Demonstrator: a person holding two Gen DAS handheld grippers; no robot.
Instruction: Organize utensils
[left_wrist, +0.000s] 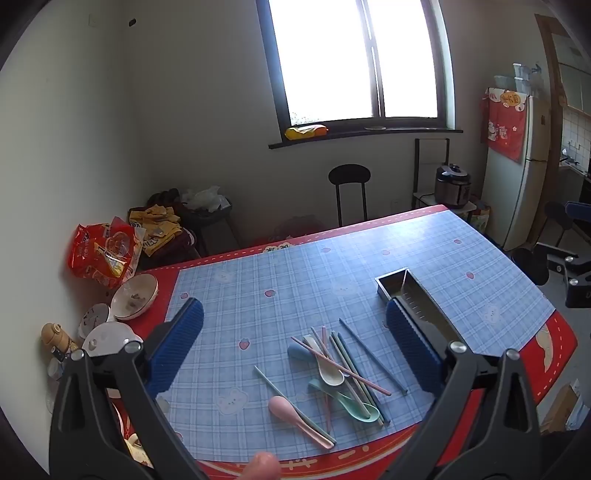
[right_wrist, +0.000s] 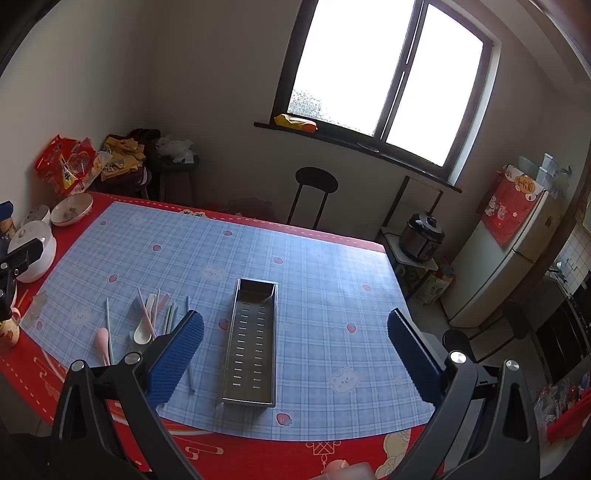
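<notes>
A pile of pastel utensils lies on the blue plaid mat: a pink spoon, a cream spoon, a green spoon and several chopsticks. It also shows in the right wrist view. A perforated steel tray lies empty on the mat, right of the pile; it also shows in the left wrist view. My left gripper is open above the pile, holding nothing. My right gripper is open above the tray, holding nothing.
White bowls and a snack bag stand at the table's left edge. The red table edge is near me. A black stool, a rice cooker and a fridge stand beyond the table.
</notes>
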